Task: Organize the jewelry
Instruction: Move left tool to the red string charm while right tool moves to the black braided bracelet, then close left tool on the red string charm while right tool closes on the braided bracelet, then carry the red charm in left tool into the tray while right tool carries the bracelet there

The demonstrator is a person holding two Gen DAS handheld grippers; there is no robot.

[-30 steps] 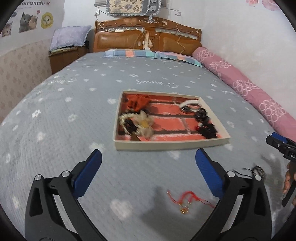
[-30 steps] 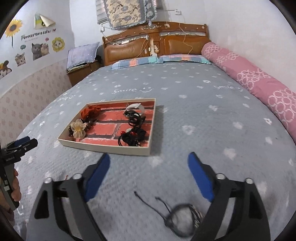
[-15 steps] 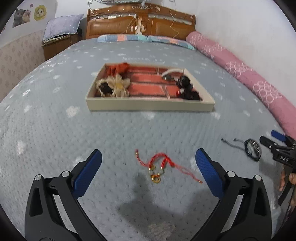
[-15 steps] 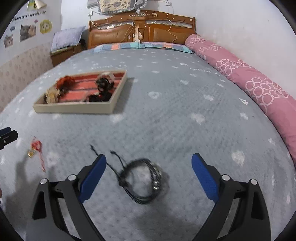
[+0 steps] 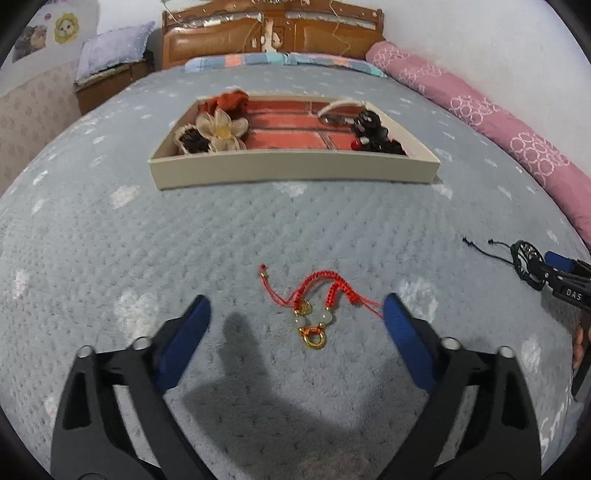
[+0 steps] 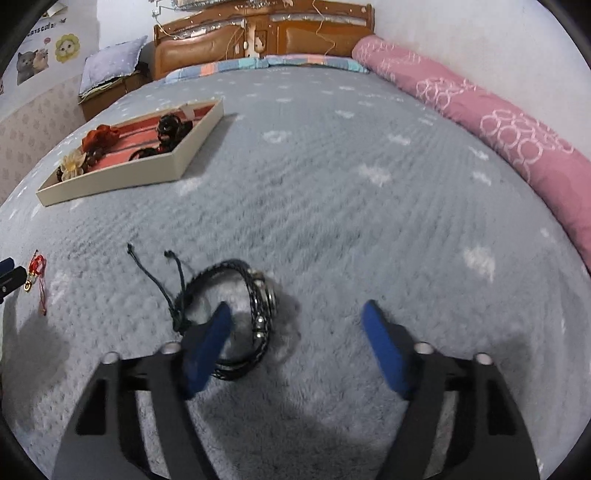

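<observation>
Scene: grey bedspread (image 5: 295, 229) with pale heart marks fills both views, we see a wooden headboard (image 5: 273, 33) at top centre and a pink bolster (image 5: 480, 110) along the right edge.
Left gripper (image 5: 297, 317): jaws wide apart and have just been closing in; nothing gripped, pads clear of the cord.
Red bracelet (image 5: 317, 295): red cord with pale beads and a gold ring, flat on the bedspread at lower centre of the left view, between the two blue pads.
Right gripper (image 6: 297, 317): jaws apart, also just been closing; we see no pad pressing on anything.
Black bracelet (image 6: 255, 295): braided loop with loose tie cords, lower centre-left of the right view; the left blue pad sits over the loop, contact we cannot tell.
Tray (image 5: 295, 170): cream shallow box with red lining, upper centre of the left view, well apart from both bracelets.
Tray contents: cream fabric flower (image 5: 221, 129) and orange piece at its left end, dark beaded pieces (image 5: 373, 129) at its right end.
</observation>
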